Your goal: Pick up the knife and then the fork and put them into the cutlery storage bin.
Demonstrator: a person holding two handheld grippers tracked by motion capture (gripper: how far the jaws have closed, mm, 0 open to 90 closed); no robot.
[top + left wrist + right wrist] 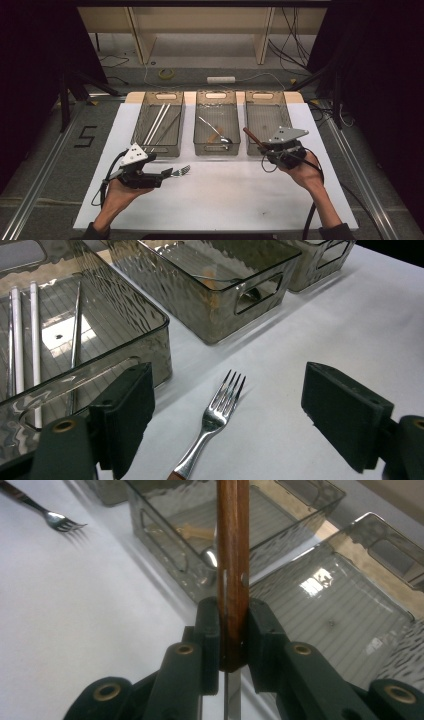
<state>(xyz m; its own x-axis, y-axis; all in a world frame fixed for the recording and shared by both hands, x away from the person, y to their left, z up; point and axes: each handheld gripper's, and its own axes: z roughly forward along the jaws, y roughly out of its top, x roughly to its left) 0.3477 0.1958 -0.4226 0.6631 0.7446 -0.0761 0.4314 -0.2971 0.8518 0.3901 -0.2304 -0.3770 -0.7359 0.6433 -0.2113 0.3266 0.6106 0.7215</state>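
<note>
A metal fork (181, 171) (220, 410) lies on the white table sheet, tines toward the bins. My left gripper (166, 173) (235, 417) hangs low over the fork's handle end, jaws open wide on either side of it and not touching it. My right gripper (266, 149) (232, 635) is held above the table at the front of the right bin (267, 107), shut on a wooden-handled utensil (252, 137) (232, 555). The handle points up and away from the jaws, and a metal part shows below them. The fork (55, 519) also shows far off in the right gripper view.
Three smoky clear bins stand in a row at the back. The left bin (137, 130) (125, 340) holds white chopsticks (157, 122) (17, 340) and a metal rod. The middle bin (217, 150) (225, 315) (165, 535) holds a spoon (215, 131). Open sheet lies in front.
</note>
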